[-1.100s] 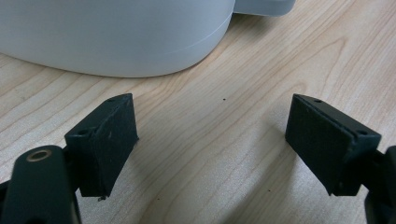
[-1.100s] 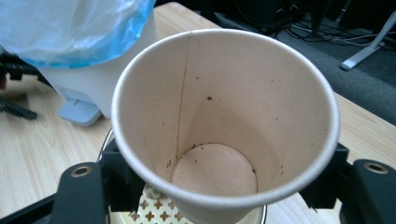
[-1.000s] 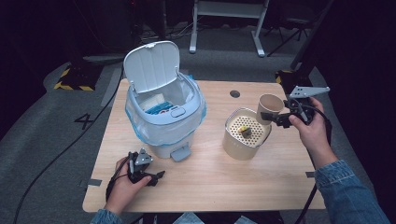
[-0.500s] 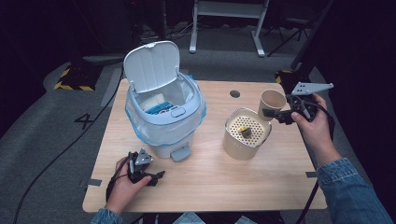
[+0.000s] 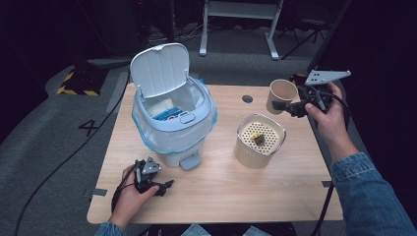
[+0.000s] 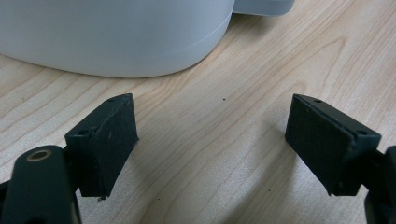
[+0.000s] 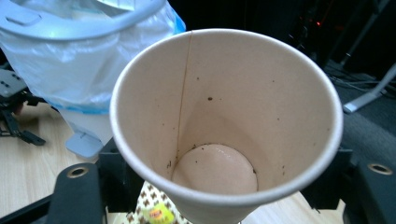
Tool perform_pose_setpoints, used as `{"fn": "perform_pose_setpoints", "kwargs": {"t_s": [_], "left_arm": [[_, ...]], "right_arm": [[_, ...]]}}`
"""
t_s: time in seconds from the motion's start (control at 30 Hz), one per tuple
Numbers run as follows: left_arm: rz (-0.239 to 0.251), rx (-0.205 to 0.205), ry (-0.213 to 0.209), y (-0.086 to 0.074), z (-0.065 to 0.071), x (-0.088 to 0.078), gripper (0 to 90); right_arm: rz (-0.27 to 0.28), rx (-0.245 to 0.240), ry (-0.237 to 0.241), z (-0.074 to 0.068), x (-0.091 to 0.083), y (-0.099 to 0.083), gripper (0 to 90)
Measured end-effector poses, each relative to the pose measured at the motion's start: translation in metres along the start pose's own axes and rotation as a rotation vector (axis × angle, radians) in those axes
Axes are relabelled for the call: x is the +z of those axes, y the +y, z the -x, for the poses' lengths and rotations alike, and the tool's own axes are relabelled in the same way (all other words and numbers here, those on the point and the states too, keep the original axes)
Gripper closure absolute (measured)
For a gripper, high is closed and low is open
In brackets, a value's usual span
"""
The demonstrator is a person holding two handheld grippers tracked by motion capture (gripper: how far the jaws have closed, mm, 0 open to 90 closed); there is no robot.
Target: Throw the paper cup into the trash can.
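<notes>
From above, we are holding the paper cup [image 5: 281, 94] in the right gripper [image 5: 284, 105] beside the strainer pot [image 5: 259, 140], clear of the table [image 5: 221, 196], while the left gripper [image 5: 164, 185] is resting by the open bin [image 5: 172, 123]. In the left gripper view [image 6: 210, 140] its jaws are standing wide apart around nothing. In the right gripper view [image 7: 224, 186] the jaws, which have just been opening a little, are hugging the cup [image 7: 224, 121]; we are risking a slip if they loosen more.
</notes>
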State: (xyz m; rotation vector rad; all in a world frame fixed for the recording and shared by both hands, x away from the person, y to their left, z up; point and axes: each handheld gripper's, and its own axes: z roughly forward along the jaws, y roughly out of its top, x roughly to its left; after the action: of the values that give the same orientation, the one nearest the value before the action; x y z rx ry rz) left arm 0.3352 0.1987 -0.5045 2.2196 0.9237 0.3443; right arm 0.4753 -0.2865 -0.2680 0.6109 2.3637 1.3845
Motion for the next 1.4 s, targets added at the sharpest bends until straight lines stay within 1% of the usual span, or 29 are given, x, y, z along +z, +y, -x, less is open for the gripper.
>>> {"fn": "perform_pose_setpoints", "kwargs": {"t_s": [0.07,0.1,0.2,0.23,0.27,0.37,0.43,0.47,0.5,0.57,0.6,0.63,0.67,0.7,0.73,0.77,0.8,0.9,0.93,0.97,1.0,1.03,1.07,1.1,1.17,1.2,1.23,1.33,1.4], "left_arm": [[0.000,0.000,0.000,0.000,0.000,0.000,17.1],[0.000,0.000,0.000,0.000,0.000,0.000,17.1],[0.000,0.001,0.001,0.000,0.000,0.000,17.1],[0.000,0.001,0.001,0.000,0.000,0.000,17.1],[0.000,0.001,0.001,0.000,0.000,0.000,17.2],[0.001,0.000,0.000,0.000,0.000,0.000,17.2],[0.002,0.003,-0.004,0.000,0.000,0.000,17.2],[0.002,0.003,-0.004,0.000,0.000,0.000,17.2],[0.002,0.005,-0.007,0.000,-0.001,0.000,17.1],[0.001,0.006,-0.008,0.000,-0.001,0.000,17.1],[0.001,0.006,-0.008,0.000,-0.001,0.000,17.1],[0.002,0.009,-0.009,0.000,-0.001,0.000,17.1],[0.002,0.009,-0.009,0.000,-0.001,0.000,17.1],[0.003,0.010,-0.007,0.000,-0.001,0.000,17.1],[0.003,0.010,-0.007,0.000,-0.001,0.000,17.1],[0.003,0.010,-0.009,0.000,-0.001,0.000,17.1],[0.003,0.010,-0.009,0.000,-0.001,0.000,17.1],[0.001,0.009,-0.010,0.001,-0.001,0.000,17.1],[0.001,0.009,-0.010,0.001,-0.001,0.000,17.0],[0.002,0.011,-0.013,0.001,-0.002,0.001,17.0],[0.002,0.011,-0.013,0.001,-0.002,0.001,17.0],[0.003,0.012,-0.012,0.001,-0.002,0.001,17.0],[0.003,0.012,-0.012,0.001,-0.002,0.001,17.0],[0.004,0.012,-0.014,0.001,-0.002,0.001,17.0],[0.003,0.013,-0.014,0.001,-0.003,0.001,17.0],[0.003,0.013,-0.014,0.001,-0.003,0.001,17.0],[0.003,0.013,-0.014,0.001,-0.003,0.001,17.0],[0.003,0.013,-0.014,0.001,-0.003,0.001,17.0],[0.003,0.013,-0.014,0.001,-0.003,0.001,17.0]], "right_arm": [[0.003,-0.003,0.007,0.001,0.001,0.004,29.0],[0.007,-0.009,0.018,0.001,0.004,0.012,29.0],[0.020,-0.022,0.040,0.002,0.009,0.024,28.9],[0.020,-0.022,0.040,0.002,0.009,0.024,28.9],[0.030,-0.027,0.057,0.002,0.012,0.032,28.8],[0.046,-0.037,0.081,0.002,0.016,0.044,28.8],[0.054,-0.039,0.092,0.001,0.019,0.052,28.8],[0.054,-0.039,0.092,0.001,0.019,0.052,28.8],[0.054,-0.046,0.101,0.000,0.022,0.060,28.8],[0.061,-0.048,0.116,-0.003,0.027,0.067,28.8],[0.061,-0.048,0.116,-0.003,0.027,0.067,28.8],[0.061,-0.058,0.124,-0.007,0.032,0.075,28.8],[0.061,-0.058,0.124,-0.007,0.032,0.075,28.8],[0.072,-0.061,0.137,-0.010,0.037,0.082,28.8],[0.072,-0.061,0.137,-0.010,0.037,0.082,28.8],[0.076,-0.065,0.146,-0.015,0.043,0.088,28.8],[0.076,-0.065,0.146,-0.015,0.043,0.088,28.8],[0.083,-0.064,0.167,-0.024,0.058,0.099,28.7],[0.083,-0.064,0.167,-0.024,0.058,0.099,28.7],[0.082,-0.062,0.179,-0.028,0.066,0.103,28.6],[0.082,-0.062,0.179,-0.028,0.066,0.103,28.6],[0.081,-0.063,0.183,-0.033,0.074,0.106,28.4],[0.081,-0.063,0.183,-0.033,0.074,0.106,28.4],[0.091,-0.059,0.188,-0.037,0.081,0.110,28.3],[0.094,-0.059,0.196,-0.041,0.088,0.113,28.4],[0.094,-0.059,0.196,-0.041,0.088,0.113,28.4],[0.092,-0.062,0.199,-0.046,0.094,0.118,28.4],[0.101,-0.060,0.199,-0.053,0.105,0.123,28.3],[0.103,-0.057,0.200,-0.055,0.107,0.124,28.2]]}}
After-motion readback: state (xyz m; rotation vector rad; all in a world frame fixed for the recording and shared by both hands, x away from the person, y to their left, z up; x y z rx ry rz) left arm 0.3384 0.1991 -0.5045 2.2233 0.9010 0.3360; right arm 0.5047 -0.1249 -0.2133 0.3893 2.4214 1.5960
